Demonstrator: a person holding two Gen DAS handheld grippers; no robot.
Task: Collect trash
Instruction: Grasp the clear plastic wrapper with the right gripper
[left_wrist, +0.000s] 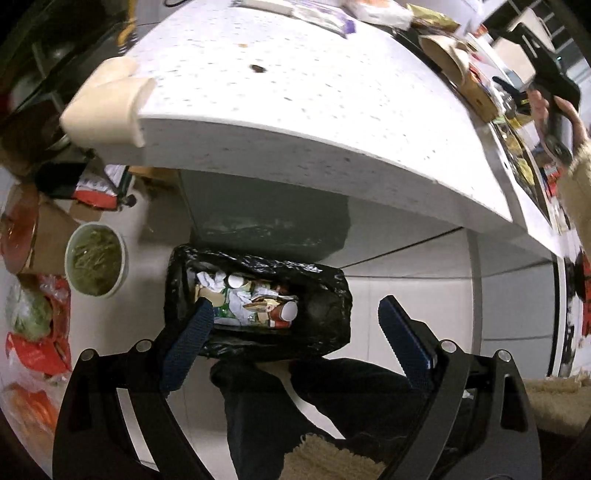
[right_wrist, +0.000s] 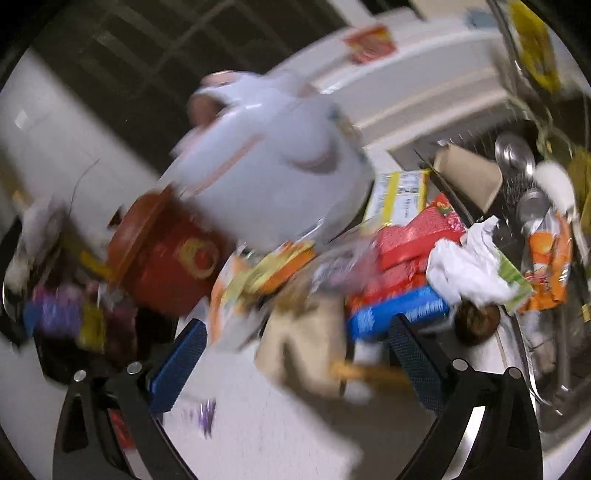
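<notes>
Crinkled black-lined bin below speckled stone counter

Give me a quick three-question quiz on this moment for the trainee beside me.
1. True or false: the left gripper holds a piece of trash.
2. What lines the trash bin on the floor: A) black bag, B) white bag, C) nothing?
3. In the right wrist view, what lies nearer the sink: the crumpled white paper or the red pot?

Key: 1 false, it is open and empty; 2 A; 3 the crumpled white paper.
</notes>
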